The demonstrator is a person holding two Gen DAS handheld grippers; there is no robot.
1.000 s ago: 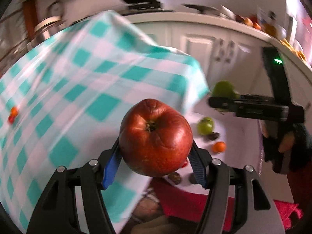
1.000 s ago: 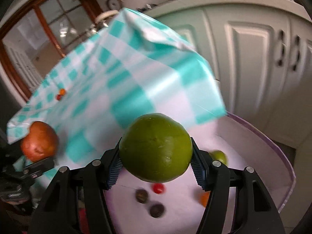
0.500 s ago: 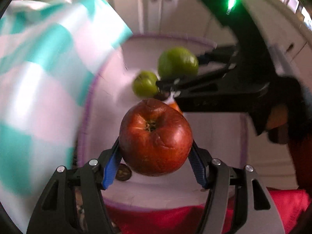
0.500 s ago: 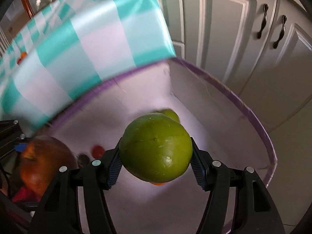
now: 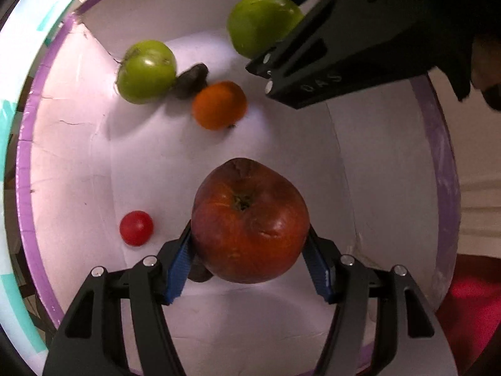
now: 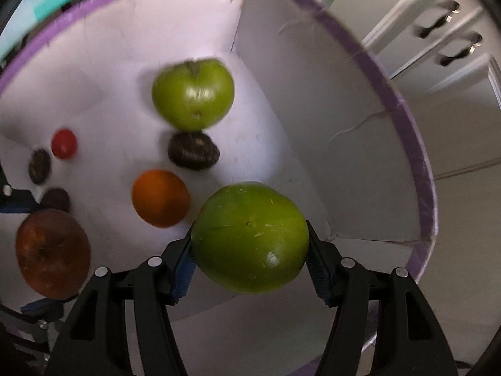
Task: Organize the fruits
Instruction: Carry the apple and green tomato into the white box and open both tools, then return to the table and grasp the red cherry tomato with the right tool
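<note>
Both fruits clamped over the purple-rimmed white box [image 5: 23,163].

Low in frame, left gripper [image 5: 250,261] closed on red apple [image 5: 250,222]; right gripper [image 6: 250,261] closed on large green fruit [image 6: 250,238]. Farther in on the box floor: cherry tomato [image 5: 136,228], orange [image 5: 219,105], dark fruit [image 6: 193,151], green apple [image 6: 193,93] toward upper left. Faintly embossed on the right gripper's side: "DAS".
</note>
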